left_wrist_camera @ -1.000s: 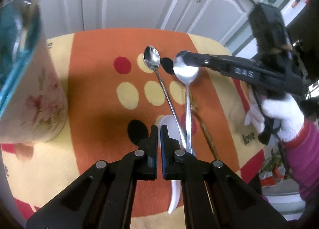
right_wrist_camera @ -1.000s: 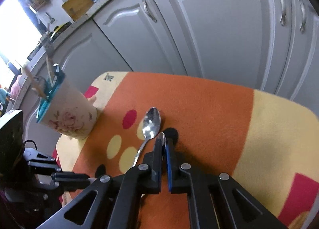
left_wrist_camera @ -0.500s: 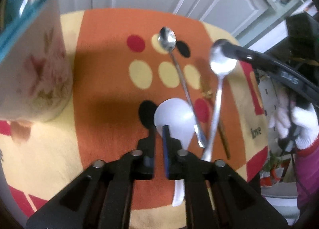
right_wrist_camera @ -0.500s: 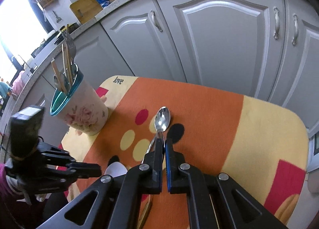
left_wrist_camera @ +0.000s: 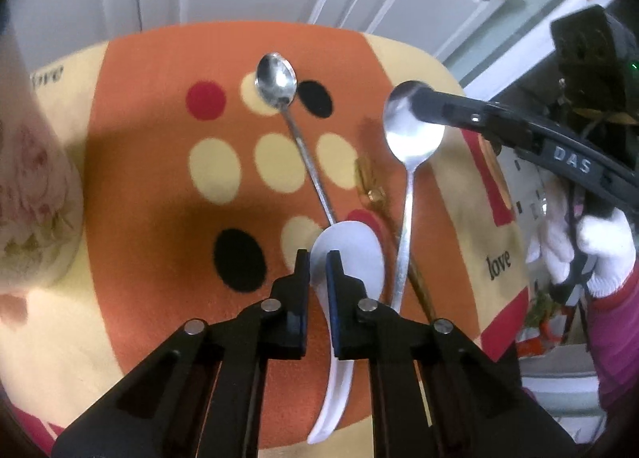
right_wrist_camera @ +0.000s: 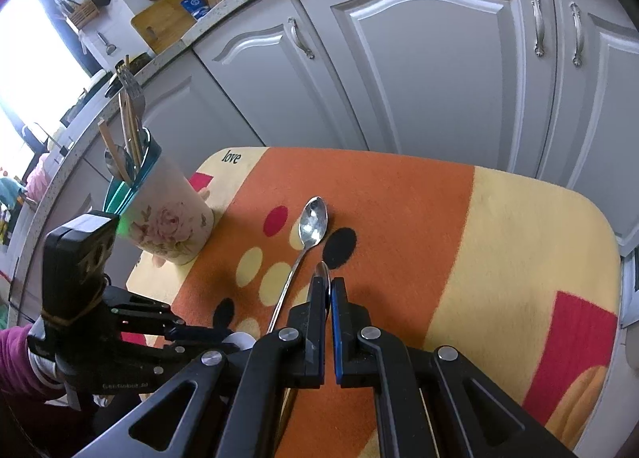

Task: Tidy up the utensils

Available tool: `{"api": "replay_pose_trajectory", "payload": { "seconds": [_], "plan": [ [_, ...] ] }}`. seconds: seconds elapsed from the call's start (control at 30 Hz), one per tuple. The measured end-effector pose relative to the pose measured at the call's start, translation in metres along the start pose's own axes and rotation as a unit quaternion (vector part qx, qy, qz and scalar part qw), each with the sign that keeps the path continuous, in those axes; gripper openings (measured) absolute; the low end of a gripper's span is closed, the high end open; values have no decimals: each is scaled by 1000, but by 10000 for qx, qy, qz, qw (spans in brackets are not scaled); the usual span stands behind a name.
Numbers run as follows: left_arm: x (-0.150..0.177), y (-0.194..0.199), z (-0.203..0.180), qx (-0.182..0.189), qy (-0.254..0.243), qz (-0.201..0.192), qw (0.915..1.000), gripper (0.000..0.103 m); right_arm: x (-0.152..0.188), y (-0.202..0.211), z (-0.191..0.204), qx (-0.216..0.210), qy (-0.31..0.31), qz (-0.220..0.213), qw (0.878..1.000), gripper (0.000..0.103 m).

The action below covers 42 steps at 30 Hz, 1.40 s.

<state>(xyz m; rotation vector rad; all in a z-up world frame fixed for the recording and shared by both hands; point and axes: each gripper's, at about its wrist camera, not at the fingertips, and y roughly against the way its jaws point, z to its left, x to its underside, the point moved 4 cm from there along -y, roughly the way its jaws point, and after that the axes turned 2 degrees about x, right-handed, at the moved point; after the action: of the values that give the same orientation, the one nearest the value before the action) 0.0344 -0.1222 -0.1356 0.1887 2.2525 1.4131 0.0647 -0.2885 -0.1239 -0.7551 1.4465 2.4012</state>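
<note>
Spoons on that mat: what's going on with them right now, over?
Right tongs shut on steel spoon, lifted off mat. Left tongs closing around white ceramic spoon's bowl. Long-handled teaspoon still lying on mat, handle tucked under ceramic spoon.

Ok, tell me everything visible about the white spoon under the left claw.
The white spoon looks like glossy ceramic or plastic, soup-spoon shaped, with a broad rounded bowl and a short curved handle running toward the near mat edge. It lies on the orange patterned mat, its bowl over the end of the long thin metal spoon. The left claw straddles the bowl's rim, closing on it; whether the pads already press cannot be told.
</note>
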Motion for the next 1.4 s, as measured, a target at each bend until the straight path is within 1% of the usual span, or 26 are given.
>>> {"api": "replay_pose_trajectory", "payload": {
  "seconds": [0.1,0.2,0.3,0.4,0.43,0.57,0.67,0.7,0.73,0.77,0.8,0.83,0.87,0.9,1.0,1.1,1.23,1.4],
  "plan": [
    [0,6,0,-6,-13,-41,10000,3,0,4,2,2,30,-36,10000,2],
    [1,14,6,-6,105,-122,9999,1,1,11,5,-10,57,-101,9999,2],
    [2,35,12,62,268,-348,9990,1,-2,18,10,26,97,-198,9998,2],
    [3,56,10,45,240,-594,9979,1,-6,25,16,53,210,-298,9993,2],
    [3,62,10,36,218,-649,9976,1,-7,27,17,162,281,-324,9989,2],
    [4,75,14,-46,242,-765,9968,1,-9,21,17,138,202,-227,9994,2],
    [5,79,18,10,368,-827,9959,1,-7,10,6,281,76,-41,9996,3],
    [6,81,19,24,398,-855,9955,1,-6,5,1,382,61,2,9993,4],
    [6,84,20,27,411,-889,9952,1,-4,3,-3,376,59,5,9993,7],
    [7,85,21,39,421,-904,9950,1,-3,2,-7,271,51,-44,9996,10],
    [8,89,23,52,444,-917,9948,1,-2,3,-10,167,52,-123,9998,22],
    [8,91,24,60,469,-925,9946,1,-1,4,-14,66,71,-177,9998,41],
    [9,93,26,65,500,-932,9944,1,-1,3,-17,-25,82,-159,9998,45],
    [9,95,26,61,522,-938,9942,1,1,0,-21,-103,81,-43,9999,45],
    [9,98,27,50,548,-942,9940,1,7,-7,-33,26,172,194,9997,45],
    [8,100,27,90,567,-954,9938,1,13,-16,-35,26,345,263,9991,45],
    [6,102,26,151,589,-939,9937,1,9,-30,-26,-262,606,239,9975,45],
    [4,102,27,155,646,-909,9936,1,-2,-42,-29,-629,466,336,9964,45]
  ]
}}
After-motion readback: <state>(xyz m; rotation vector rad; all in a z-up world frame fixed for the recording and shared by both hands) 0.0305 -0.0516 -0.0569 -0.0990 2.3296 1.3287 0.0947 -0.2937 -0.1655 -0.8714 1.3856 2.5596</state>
